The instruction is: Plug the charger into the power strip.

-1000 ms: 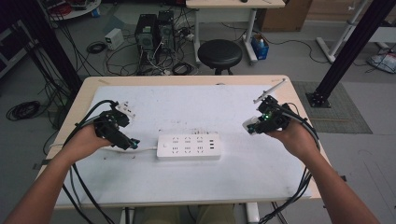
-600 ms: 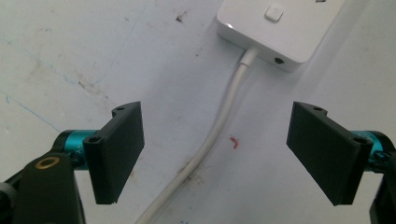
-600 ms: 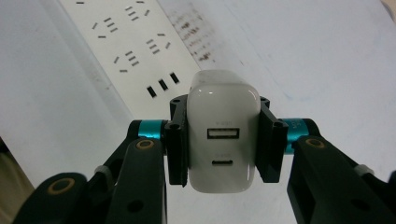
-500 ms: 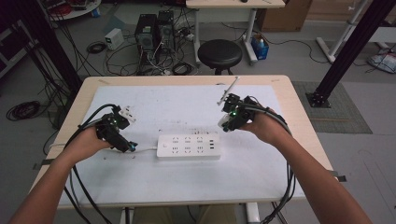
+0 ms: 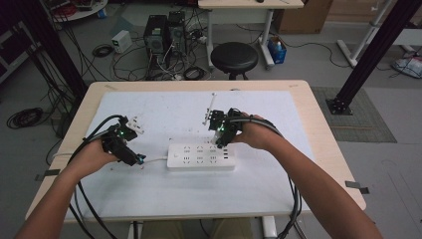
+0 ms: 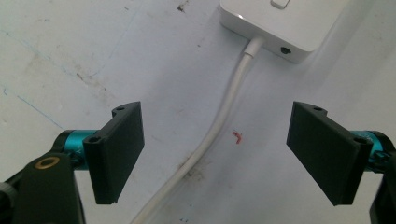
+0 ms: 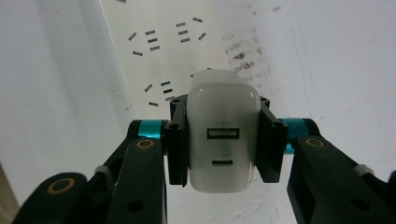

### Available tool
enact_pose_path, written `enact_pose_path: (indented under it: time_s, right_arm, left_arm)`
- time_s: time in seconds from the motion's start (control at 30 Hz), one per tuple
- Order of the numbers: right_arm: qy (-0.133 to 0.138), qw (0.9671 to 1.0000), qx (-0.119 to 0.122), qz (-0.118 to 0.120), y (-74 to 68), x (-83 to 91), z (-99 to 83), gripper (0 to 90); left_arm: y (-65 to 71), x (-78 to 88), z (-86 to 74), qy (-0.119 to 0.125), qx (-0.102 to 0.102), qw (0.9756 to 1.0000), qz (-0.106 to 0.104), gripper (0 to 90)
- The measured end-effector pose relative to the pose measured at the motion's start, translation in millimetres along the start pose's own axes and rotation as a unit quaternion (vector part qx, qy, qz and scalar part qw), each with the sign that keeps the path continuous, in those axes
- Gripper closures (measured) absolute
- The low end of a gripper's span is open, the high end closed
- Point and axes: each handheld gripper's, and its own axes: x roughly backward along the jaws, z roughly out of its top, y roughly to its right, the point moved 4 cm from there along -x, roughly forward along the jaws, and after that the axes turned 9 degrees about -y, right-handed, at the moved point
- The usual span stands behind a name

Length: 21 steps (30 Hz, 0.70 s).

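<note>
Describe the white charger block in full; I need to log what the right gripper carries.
The charger is a small white block of glossy plastic with rounded corners. Its facing end carries two ports, a rectangular USB slot above a smaller oval one, each with faint grey lettering too small to read. The right gripper clamps it, one black jaw on each side. It hangs over the white power strip, above that strip's right end in the high view. Its prongs are hidden, so contact with the strip cannot be told.

Left forearm reaches in from near edge, left hand (image 5: 92, 157) low on worktop, left claw (image 6: 217, 154) jaws spread wide. Right arm stretched forward, right hand (image 5: 256, 134) raised mid-worktop, right claw (image 7: 223, 140) jaws clamped on white charger (image 7: 223, 133).
</note>
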Motion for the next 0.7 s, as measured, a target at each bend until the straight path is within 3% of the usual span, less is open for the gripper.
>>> enact_pose_path:
  time_s: [0.07, 0.17, 0.57, 0.7]
  right_arm:
    - [-0.008, 0.9996, 0.026, 0.002, -4.1, -7.9, 6.8, 61.8]
    - [-0.010, 0.9988, 0.047, -0.007, -7.1, -12.0, 10.8, 61.9]
    - [-0.038, 0.9959, 0.082, -0.004, -8.2, -25.6, 21.2, 61.9]
    - [-0.059, 0.9924, 0.108, -0.008, -9.8, -30.0, 27.8, 61.9]
  left_arm:
    - [0.1, 0.0, -1.5, -0.001, 0.001, 1.0000, 0.001, 19.1]
    - [-0.5, 0.8, -1.5, -0.002, 0.001, 1.0000, 0.003, 19.0]
    - [0.7, -6.2, 0.9, -0.008, -0.004, 1.0000, 0.001, 19.0]
    - [0.6, -6.5, -0.1, -0.007, -0.003, 1.0000, 0.000, 19.0]
